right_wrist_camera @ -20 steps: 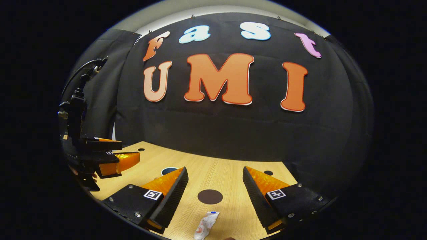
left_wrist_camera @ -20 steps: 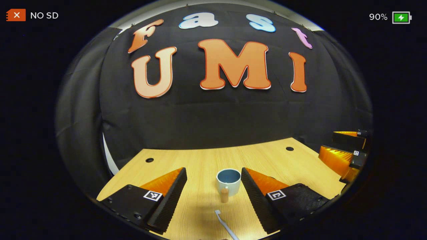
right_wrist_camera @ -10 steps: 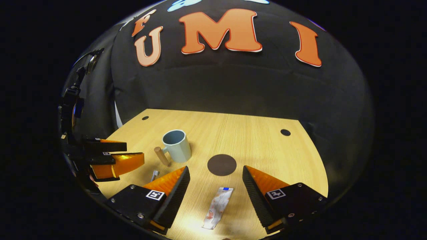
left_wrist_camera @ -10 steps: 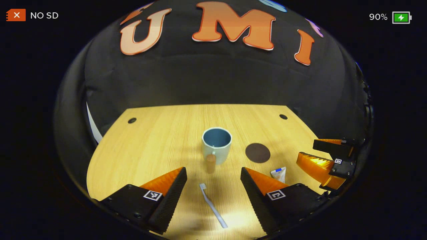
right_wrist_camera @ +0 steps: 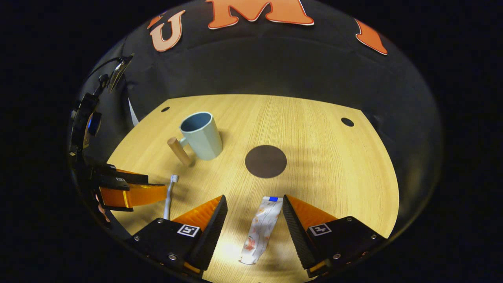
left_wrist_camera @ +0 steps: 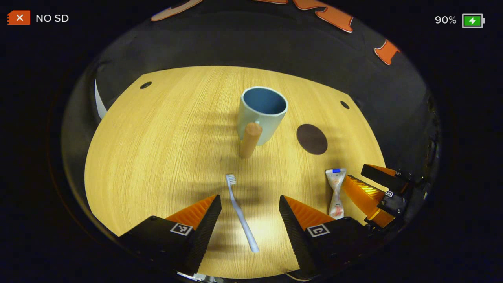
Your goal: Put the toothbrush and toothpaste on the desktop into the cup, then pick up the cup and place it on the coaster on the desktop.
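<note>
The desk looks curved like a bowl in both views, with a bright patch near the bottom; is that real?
Left gripper view: the fisheye lens bends the desk; a bright glare patch sits by the toothbrush, and the cup looks sharp. Right gripper view: same bending, glare beside the toothpaste, soft shadows near the coaster.

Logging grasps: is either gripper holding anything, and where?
Nothing held. The toothbrush and toothpaste lie on the desktop between open fingers.
</note>
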Action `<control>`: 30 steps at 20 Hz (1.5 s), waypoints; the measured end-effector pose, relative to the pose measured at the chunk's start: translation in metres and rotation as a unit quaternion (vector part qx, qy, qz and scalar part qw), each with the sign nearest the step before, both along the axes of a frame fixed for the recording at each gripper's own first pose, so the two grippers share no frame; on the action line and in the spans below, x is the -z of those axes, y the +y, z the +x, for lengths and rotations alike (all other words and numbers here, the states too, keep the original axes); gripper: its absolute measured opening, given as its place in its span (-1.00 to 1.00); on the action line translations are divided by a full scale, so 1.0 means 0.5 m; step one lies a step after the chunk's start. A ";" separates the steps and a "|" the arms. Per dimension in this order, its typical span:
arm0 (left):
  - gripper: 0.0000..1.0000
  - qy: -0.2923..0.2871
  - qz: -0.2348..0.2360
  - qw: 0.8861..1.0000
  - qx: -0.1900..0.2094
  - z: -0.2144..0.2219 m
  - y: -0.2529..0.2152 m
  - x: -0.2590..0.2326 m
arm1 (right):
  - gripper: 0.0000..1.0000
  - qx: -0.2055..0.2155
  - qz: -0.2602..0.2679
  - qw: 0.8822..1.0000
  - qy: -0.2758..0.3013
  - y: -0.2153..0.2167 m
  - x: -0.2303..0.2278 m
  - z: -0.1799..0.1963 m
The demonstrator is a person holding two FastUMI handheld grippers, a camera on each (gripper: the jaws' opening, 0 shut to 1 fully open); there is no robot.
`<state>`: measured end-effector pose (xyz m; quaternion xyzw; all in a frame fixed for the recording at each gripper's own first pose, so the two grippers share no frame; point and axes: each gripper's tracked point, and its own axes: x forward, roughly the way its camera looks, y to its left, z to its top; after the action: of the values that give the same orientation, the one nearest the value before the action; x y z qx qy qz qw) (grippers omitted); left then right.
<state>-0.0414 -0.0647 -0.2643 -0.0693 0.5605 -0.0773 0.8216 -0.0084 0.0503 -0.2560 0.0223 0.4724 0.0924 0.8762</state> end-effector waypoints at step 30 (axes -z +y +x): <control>-0.85 0.092 0.020 0.995 -0.028 0.003 0.016 0.056 | -0.80 0.057 0.073 0.992 0.084 -0.027 0.106 -0.036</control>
<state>-0.0397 -0.0568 -0.2920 -0.0749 0.6330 -0.0366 0.7696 -0.0266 0.0370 -0.3088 0.1210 0.5341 0.0749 0.8334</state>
